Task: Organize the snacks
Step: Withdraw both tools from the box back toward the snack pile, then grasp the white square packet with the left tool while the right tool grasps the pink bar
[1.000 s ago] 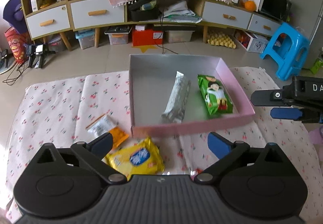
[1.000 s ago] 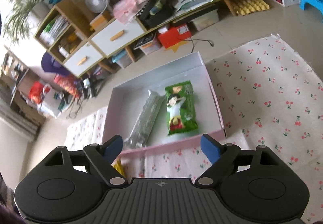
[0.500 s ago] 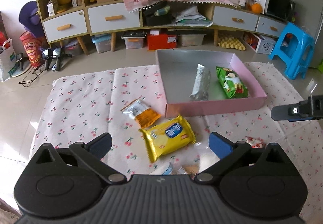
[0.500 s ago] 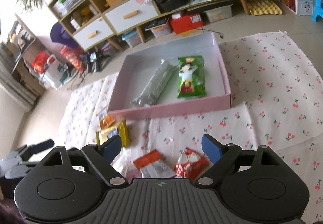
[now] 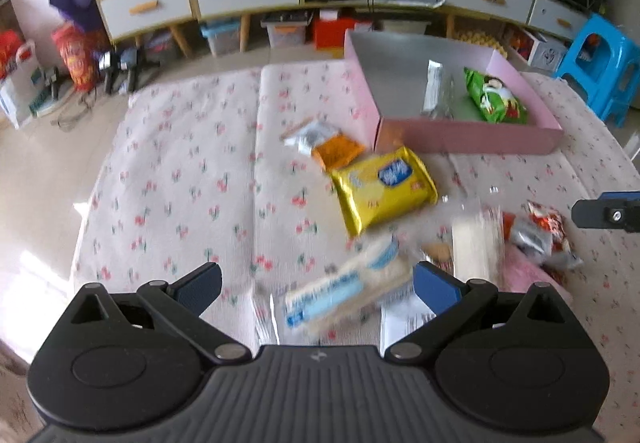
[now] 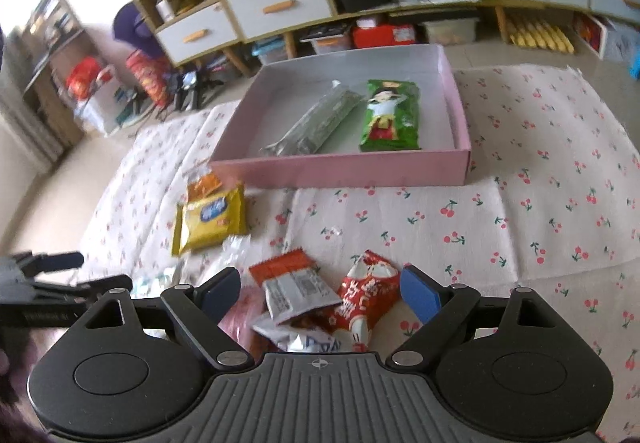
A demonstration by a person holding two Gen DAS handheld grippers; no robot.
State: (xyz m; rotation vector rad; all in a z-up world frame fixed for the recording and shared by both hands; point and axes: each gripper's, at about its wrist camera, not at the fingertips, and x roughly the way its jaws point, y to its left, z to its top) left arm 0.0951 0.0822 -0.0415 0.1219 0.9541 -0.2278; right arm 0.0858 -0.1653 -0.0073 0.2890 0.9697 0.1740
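Grippers, left and right, have backed off the pink box; both spread wide, holding nothing. You're now over loose snacks nearby; pick next.

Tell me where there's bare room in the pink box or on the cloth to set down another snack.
The pink box is bare left of the silver packet and in a narrower strip right of the green packet. The cherry cloth lies bare below the box's right corner. It is crowded around the yellow packet and the red packets.
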